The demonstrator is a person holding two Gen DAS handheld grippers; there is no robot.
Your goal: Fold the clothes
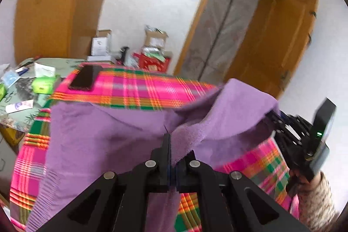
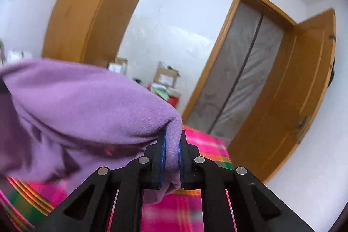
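Purple cloth (image 1: 91, 134) is hanging across both views, lifted above a pink plaid cover (image 1: 134, 88) that is spreading over the surface below. At the far left of the left wrist view, small packets and a green box (image 1: 42, 84) are lying on a patterned table (image 1: 19, 119), and a dark phone (image 1: 86, 77) is resting on the plaid's far edge. Moving right, the left gripper (image 1: 170, 140) is clenching a fold of the cloth, the fabric running up between its fingers and trailing down below them. Further right, the cloth is arching over to the right gripper (image 1: 274, 121), whose tips are being hidden under the fabric there; a hand (image 1: 304, 177) in a speckled sleeve is holding it, cut off by the frame edge.

Seen from the right wrist view, the right gripper (image 2: 173, 151) is pinching a thick bunch of cloth between its blue-lined fingers (image 2: 162, 158), with the rest billowing left, blurred. Behind, cardboard boxes (image 2: 165, 75) are sitting by the wall, their contents being too blurred to make out.
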